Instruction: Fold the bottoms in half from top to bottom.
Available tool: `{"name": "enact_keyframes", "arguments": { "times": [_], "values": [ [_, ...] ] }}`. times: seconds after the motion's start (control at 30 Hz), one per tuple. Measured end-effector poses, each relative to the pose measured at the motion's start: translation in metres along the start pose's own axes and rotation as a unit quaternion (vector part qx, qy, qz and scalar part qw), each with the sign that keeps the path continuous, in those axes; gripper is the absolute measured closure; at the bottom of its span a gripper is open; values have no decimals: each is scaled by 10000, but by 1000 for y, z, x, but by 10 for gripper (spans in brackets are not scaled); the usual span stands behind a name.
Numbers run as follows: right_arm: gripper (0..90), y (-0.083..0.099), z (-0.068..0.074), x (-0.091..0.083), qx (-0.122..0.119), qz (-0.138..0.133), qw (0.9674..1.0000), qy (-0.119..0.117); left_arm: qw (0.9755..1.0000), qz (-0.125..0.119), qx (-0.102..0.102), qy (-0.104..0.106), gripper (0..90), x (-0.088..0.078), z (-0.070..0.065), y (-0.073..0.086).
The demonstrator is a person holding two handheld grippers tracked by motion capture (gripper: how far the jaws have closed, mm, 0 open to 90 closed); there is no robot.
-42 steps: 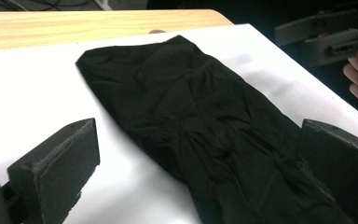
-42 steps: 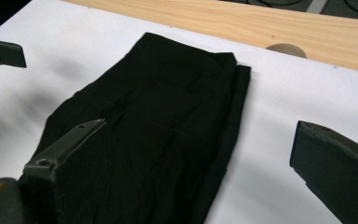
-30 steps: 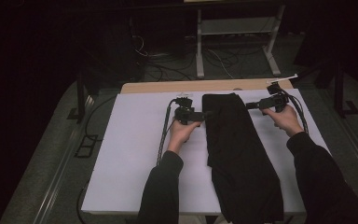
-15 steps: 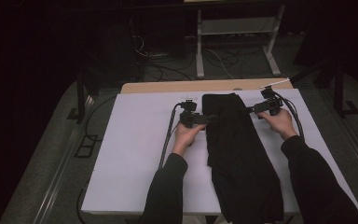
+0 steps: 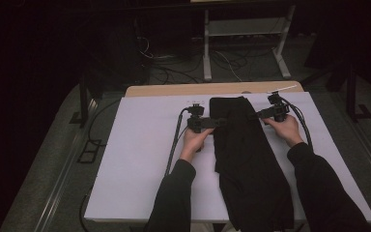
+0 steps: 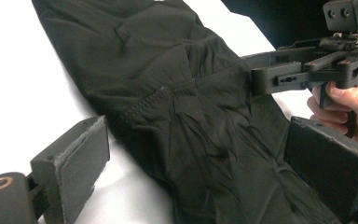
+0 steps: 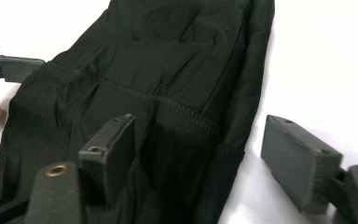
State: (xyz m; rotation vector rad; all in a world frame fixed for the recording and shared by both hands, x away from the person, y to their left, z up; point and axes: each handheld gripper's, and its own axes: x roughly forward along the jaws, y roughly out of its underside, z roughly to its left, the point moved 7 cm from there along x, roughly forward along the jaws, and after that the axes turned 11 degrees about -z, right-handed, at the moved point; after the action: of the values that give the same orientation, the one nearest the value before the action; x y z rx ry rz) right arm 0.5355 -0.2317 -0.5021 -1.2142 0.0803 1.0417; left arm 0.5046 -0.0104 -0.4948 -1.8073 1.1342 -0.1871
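A long black garment lies lengthwise on the white table cover. My left gripper sits at the garment's left edge near its far end. Its jaws have just been closing a little; in the left gripper view they still stand wide, with a stitched fold between them and the pads apart from it. My right gripper is at the opposite edge. Its jaws have been closing too. One finger rests over the cloth, the other over the white cover, with the garment's hem between them, unpinched.
A strip of bare wooden tabletop shows beyond the white cover. Behind the table stand a metal frame and loose floor cables. Each gripper trails a cable across the cover. White cover lies open to the left of the garment.
The right gripper has come down and inward onto the garment's right edge. The left gripper has nudged slightly right over the left edge.
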Motion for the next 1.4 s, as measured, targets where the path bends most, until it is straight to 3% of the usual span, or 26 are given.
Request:
{"name": "enact_keyframes", "arguments": {
  "times": [0.2,0.37,0.47,0.6,0.7,0.8,0.97,1.07,1.17,1.27,1.3,1.4],
  "values": [
    [405,-1,0,3,94,-65,9999,41,10000,-54,-12,-50,157,1,1,-1],
    [439,-1,1,4,-125,-11,9998,136,10000,-22,-57,-25,185,3,1,1],
    [478,-1,3,5,-163,-19,9997,176,9998,24,-59,-163,212,4,2,2],
    [613,0,4,6,-269,9,9993,251,9996,48,-38,-279,305,5,1,3],
    [635,1,4,6,-369,1,9988,316,9993,114,2,-353,340,6,0,5],
    [705,2,5,7,-447,-50,9979,472,9981,219,101,-571,459,6,1,7],
    [772,3,7,8,-412,-52,9980,486,9981,261,7,-552,556,7,0,9],
    [797,3,8,8,-460,-53,9978,484,9966,385,254,-679,632,9,-5,12],
    [817,2,9,7,-454,-133,9975,534,9955,450,325,-764,731,11,-7,13],
    [832,1,10,5,-387,-209,9978,501,9956,456,321,-749,804,9,-7,13],
    [840,0,13,0,-313,-332,9981,420,9955,455,403,-726,822,8,-8,12],
    [843,-1,16,-5,-299,-432,9981,321,9958,430,432,-678,835,5,-10,12]
  ]
}}
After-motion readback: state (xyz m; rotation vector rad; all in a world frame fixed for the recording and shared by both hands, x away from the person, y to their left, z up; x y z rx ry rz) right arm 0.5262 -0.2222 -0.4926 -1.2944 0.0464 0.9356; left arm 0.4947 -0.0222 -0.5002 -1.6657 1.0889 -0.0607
